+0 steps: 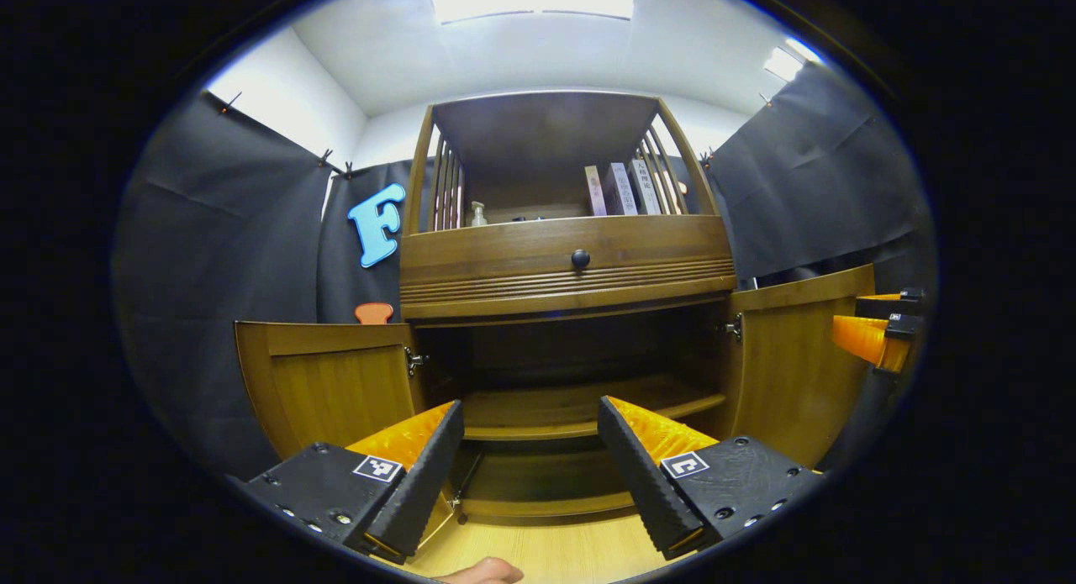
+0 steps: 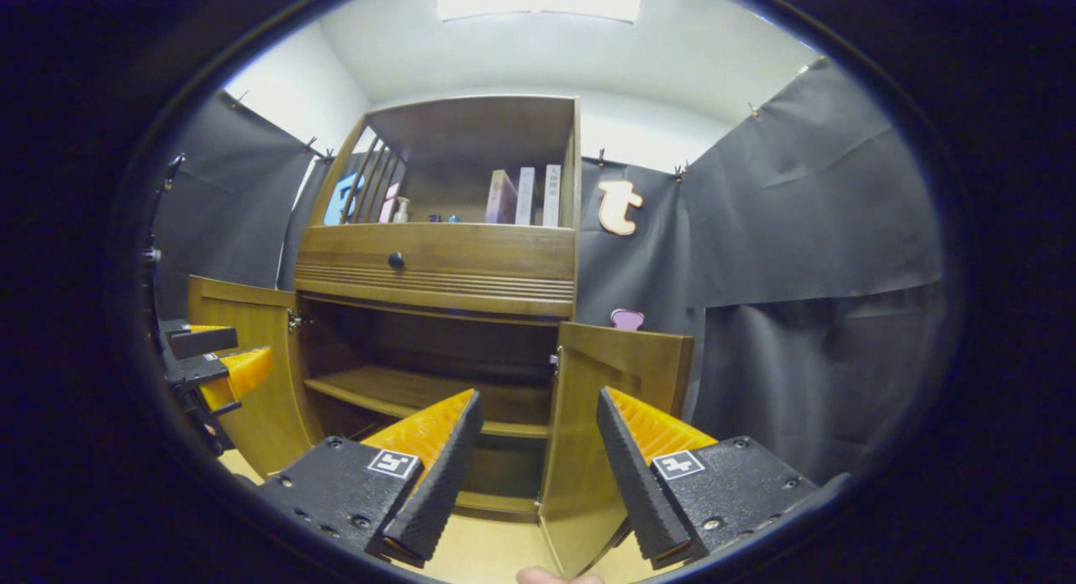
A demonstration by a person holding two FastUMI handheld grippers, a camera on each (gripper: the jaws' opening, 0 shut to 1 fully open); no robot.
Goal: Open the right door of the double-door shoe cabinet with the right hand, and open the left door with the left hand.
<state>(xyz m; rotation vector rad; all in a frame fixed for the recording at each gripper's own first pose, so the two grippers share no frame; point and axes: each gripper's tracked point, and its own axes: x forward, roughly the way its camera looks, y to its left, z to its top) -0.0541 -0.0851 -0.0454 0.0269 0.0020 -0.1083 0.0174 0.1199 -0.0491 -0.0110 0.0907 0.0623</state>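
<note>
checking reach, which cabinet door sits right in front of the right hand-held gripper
The right door: its edge stands between the right hand-held gripper fingers; the left door is off to the side.

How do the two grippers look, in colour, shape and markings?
The left gripper and right gripper look alike: two wedge-shaped black fingers with ribbed pads, orange ridged outer faces, black screwed bases and a small square black-and-white marker on each.

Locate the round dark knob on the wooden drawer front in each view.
Left gripper view: round dark knob sits centre, above the open wooden cabinet doors.
Right gripper view: knob sits left of centre.
Shared landmark: the upright books on the shelf above.
</note>
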